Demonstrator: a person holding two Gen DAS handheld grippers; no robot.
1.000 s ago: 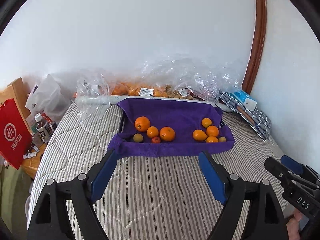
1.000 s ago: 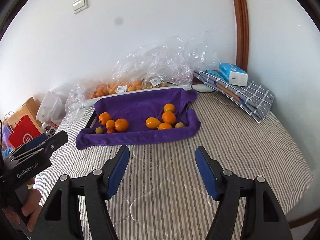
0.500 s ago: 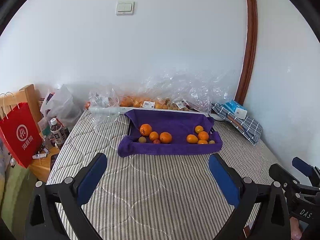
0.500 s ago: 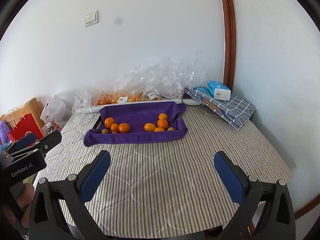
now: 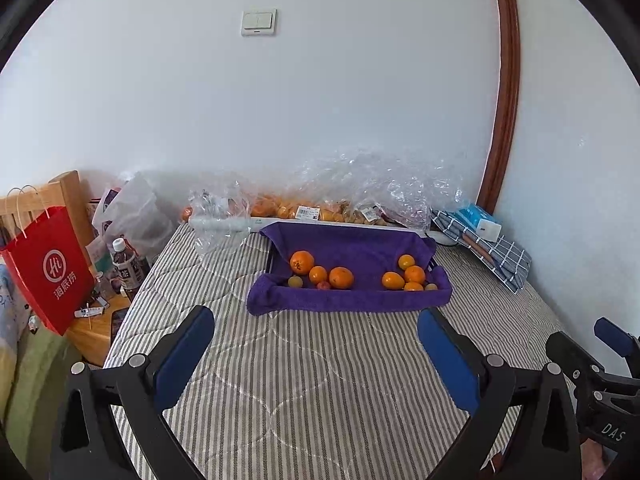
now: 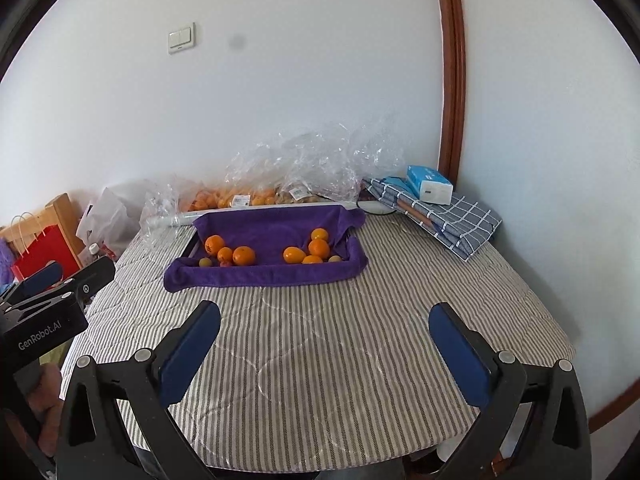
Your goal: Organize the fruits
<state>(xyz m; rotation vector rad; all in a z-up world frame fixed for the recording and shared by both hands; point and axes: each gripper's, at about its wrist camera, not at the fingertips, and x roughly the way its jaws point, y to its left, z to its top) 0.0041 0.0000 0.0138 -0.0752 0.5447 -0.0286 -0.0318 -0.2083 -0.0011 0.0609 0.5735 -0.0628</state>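
Note:
A tray lined with a purple towel (image 5: pixel 352 300) (image 6: pixel 264 274) sits at the far side of the striped table. It holds two clusters of fruit: oranges and small fruits at the left (image 5: pixel 320 274) (image 6: pixel 228 255), and several oranges at the right (image 5: pixel 406 278) (image 6: pixel 312 250). My left gripper (image 5: pixel 316 344) is open and empty, well short of the tray. My right gripper (image 6: pixel 324 340) is open and empty, also short of the tray. Each gripper shows at the edge of the other's view.
Clear plastic bags of more fruit (image 5: pixel 320 208) (image 6: pixel 280 188) lie behind the tray by the wall. A folded checked cloth with a blue tissue box (image 6: pixel 430 184) lies at the right back. A red paper bag (image 5: pixel 48 268), bottles and a wooden stand are left of the table.
Both grippers have pulled back and up from the tray and opened wider. The tray looks smaller and farther away; the fruit has not moved.

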